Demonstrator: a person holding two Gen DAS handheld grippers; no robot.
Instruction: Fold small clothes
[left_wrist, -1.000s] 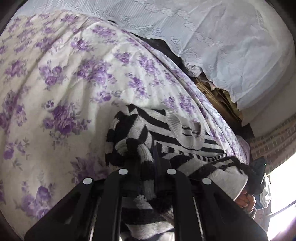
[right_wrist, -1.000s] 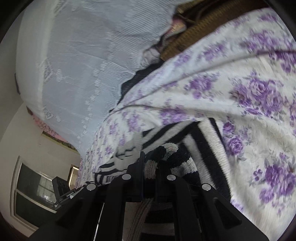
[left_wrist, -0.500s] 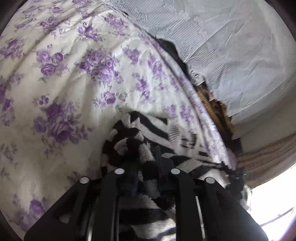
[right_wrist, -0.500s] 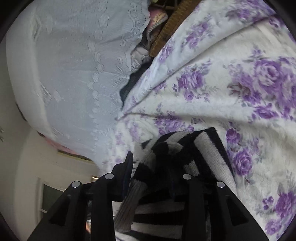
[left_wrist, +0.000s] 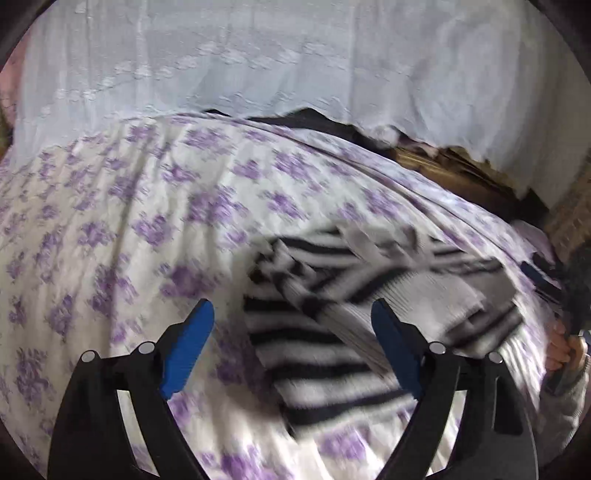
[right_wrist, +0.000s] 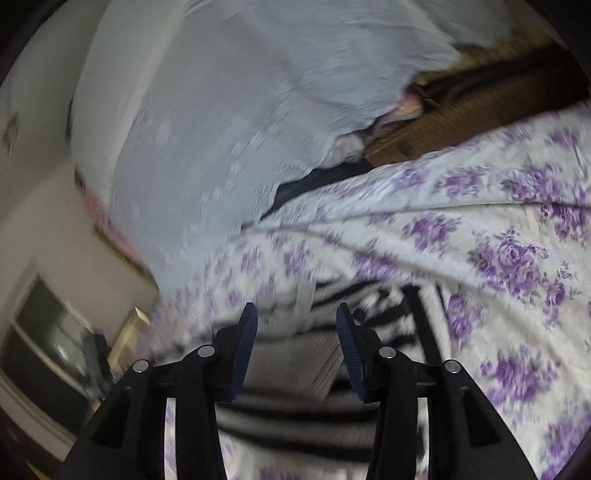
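Observation:
A small black-and-white striped sweater (left_wrist: 332, 314) lies folded on the purple-flowered bedspread (left_wrist: 129, 206). My left gripper (left_wrist: 291, 314) is wide open and empty, just above the sweater's near-left part, with blue pads (left_wrist: 188, 343). In the right wrist view the sweater (right_wrist: 306, 373) lies under and ahead of my right gripper (right_wrist: 295, 314), which is open and empty, its jaws apart over the cloth. Both views are motion-blurred.
A pale blue lace-edged cloth (left_wrist: 295, 55) hangs behind the bed. A brown woven surface (right_wrist: 461, 122) and dark items sit at the bed's far edge. A hand (left_wrist: 561, 347) shows at the right edge of the left wrist view. A window (right_wrist: 40, 332) lies at left.
Both grippers have let go of the sweater and opened. They have drawn back and lifted; the sweater now lies on the bedspread.

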